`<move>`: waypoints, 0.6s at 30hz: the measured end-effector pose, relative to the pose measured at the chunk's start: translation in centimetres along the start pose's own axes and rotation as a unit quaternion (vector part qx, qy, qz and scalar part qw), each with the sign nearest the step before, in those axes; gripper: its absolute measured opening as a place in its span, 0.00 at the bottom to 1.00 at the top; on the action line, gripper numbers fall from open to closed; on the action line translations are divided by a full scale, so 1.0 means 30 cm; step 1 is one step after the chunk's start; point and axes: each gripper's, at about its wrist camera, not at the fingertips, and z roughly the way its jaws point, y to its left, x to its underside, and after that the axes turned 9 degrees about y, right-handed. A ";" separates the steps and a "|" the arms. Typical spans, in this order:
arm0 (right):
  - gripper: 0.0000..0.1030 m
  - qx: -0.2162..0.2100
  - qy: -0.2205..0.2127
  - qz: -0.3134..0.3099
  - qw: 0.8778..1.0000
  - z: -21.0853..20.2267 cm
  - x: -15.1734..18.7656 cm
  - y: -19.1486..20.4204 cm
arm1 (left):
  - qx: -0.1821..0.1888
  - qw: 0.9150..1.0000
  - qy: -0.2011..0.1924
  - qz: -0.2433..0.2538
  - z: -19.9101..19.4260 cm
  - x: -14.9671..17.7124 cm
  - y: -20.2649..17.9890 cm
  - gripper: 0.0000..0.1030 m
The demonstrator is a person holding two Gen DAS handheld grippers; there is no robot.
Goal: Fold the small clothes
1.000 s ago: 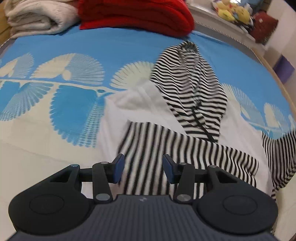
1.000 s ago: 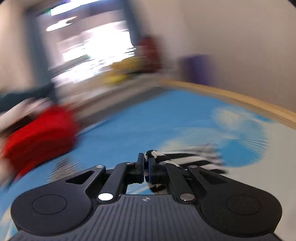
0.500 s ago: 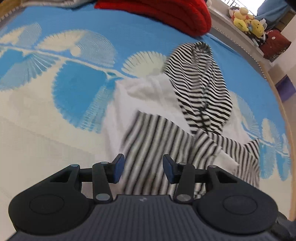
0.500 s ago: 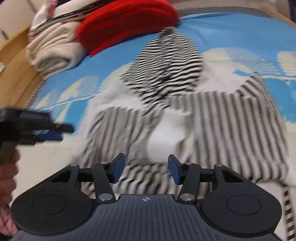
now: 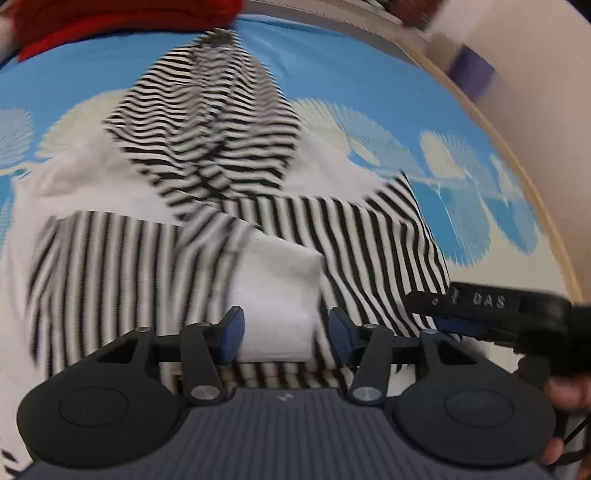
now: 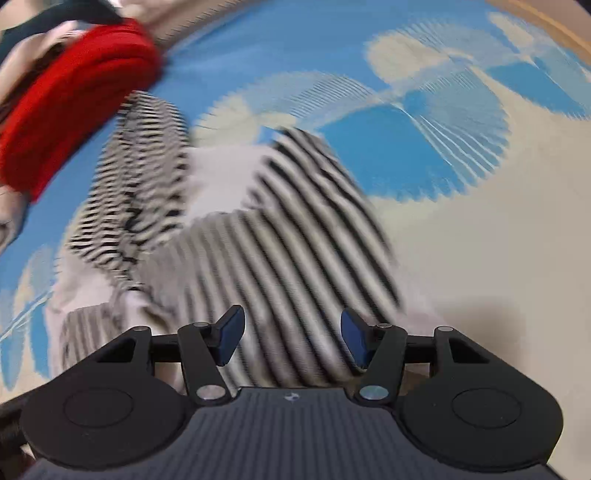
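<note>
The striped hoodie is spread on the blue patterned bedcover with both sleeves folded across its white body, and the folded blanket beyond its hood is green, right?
Not quite. Beyond the hood of the striped hoodie, the folded blanket is red, as the right wrist view shows. The rest holds: both sleeves lie across the white body on the blue patterned bedcover.

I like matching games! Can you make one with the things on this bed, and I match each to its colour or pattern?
Things:
1. knitted pile at the bed's far end
2. small hooded top
3. bed cover
4. pads on the left gripper

Looks:
A. black and white stripes
B. dark blue
C. red
D. bright blue with cream fan shapes

Pairs: 1-C, 2-A, 3-D, 4-B
</note>
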 end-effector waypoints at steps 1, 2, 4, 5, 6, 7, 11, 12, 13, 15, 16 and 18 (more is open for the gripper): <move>0.58 0.001 0.007 0.003 1.000 0.011 -0.003 -0.014 | -0.014 1.000 0.005 0.008 0.021 0.007 -0.016 0.55; 0.58 0.000 0.011 0.003 1.000 0.020 -0.005 -0.021 | -0.037 0.999 0.011 0.016 0.041 0.011 -0.030 0.53; 0.58 0.002 0.015 -0.005 1.000 0.028 -0.006 -0.017 | -0.074 0.997 0.011 0.028 0.055 0.020 -0.032 0.35; 0.58 0.004 0.016 -0.012 1.000 0.029 -0.005 -0.014 | -0.074 0.997 0.005 0.029 0.042 0.022 -0.023 0.11; 0.58 0.004 0.017 -0.016 1.000 0.034 -0.005 -0.013 | -0.071 0.997 -0.001 0.023 0.016 0.020 -0.009 0.04; 0.58 0.004 0.018 -0.017 1.000 0.037 -0.008 -0.012 | -0.072 0.997 -0.010 0.014 -0.020 0.021 0.011 0.04; 0.58 0.006 0.021 -0.019 1.000 0.041 -0.005 -0.020 | -0.068 0.996 -0.055 -0.034 -0.200 0.016 0.122 0.04; 0.58 0.006 0.022 -0.018 1.000 0.040 -0.008 -0.020 | -0.065 0.994 -0.061 -0.058 -0.241 0.023 0.171 0.04; 0.58 0.007 0.022 -0.017 1.000 0.039 -0.011 -0.019 | -0.061 0.993 -0.062 -0.085 -0.274 0.030 0.223 0.04; 0.58 0.010 0.021 -0.016 1.000 0.037 -0.012 -0.019 | -0.055 0.986 -0.055 -0.148 -0.325 0.056 0.336 0.04; 0.58 0.011 0.021 -0.016 1.000 0.037 -0.014 -0.018 | -0.053 0.981 -0.048 -0.178 -0.340 0.070 0.388 0.04; 0.58 0.012 0.021 -0.016 1.000 0.032 -0.014 -0.017 | -0.065 0.968 -0.021 -0.243 -0.343 0.099 0.493 0.05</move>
